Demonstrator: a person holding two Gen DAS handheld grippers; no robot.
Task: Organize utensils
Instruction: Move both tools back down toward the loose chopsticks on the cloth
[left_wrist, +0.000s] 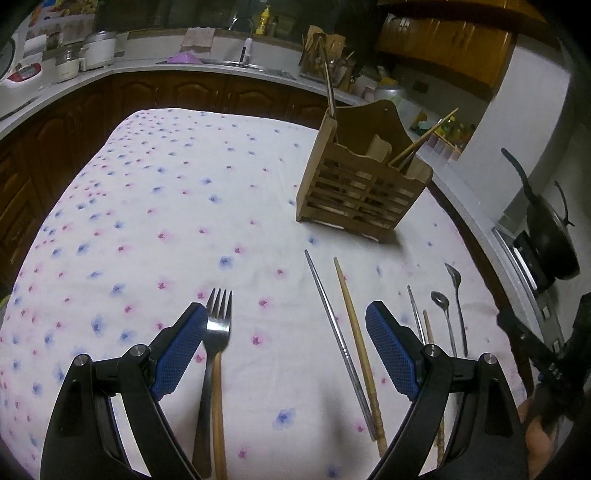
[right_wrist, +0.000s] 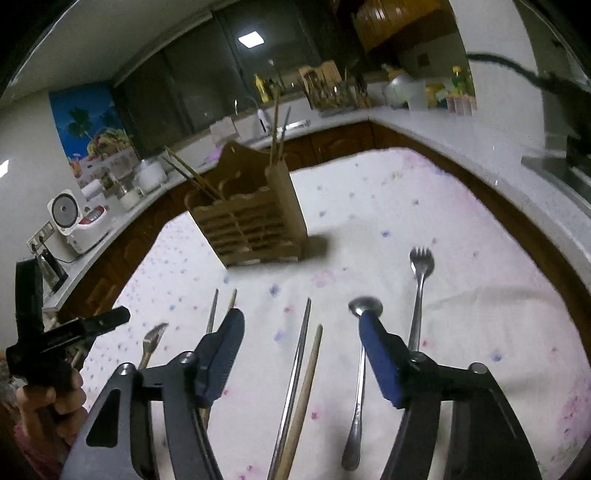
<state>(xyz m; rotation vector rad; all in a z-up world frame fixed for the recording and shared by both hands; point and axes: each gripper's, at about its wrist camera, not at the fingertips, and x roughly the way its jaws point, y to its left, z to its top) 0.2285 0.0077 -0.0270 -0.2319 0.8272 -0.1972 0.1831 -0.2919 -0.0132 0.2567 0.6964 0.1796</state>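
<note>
white tablecloth (left_wrist: 166, 206) with pink and blue flowers, brown wooden holder (left_wrist: 364, 192), silver fork (left_wrist: 218, 321), blue-padded jaws

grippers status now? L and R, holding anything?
Left gripper: open, holding nothing, above the fork and chopsticks.
Right gripper: open, holding nothing, chopsticks lying between its fingers.

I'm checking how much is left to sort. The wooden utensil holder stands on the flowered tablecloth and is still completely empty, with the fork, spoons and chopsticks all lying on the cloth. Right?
Not quite. The wooden utensil holder does stand on the flowered tablecloth, but it is not empty: the left wrist view shows chopsticks sticking out of it already. A fork, spoons and more chopsticks do lie on the cloth.
</note>
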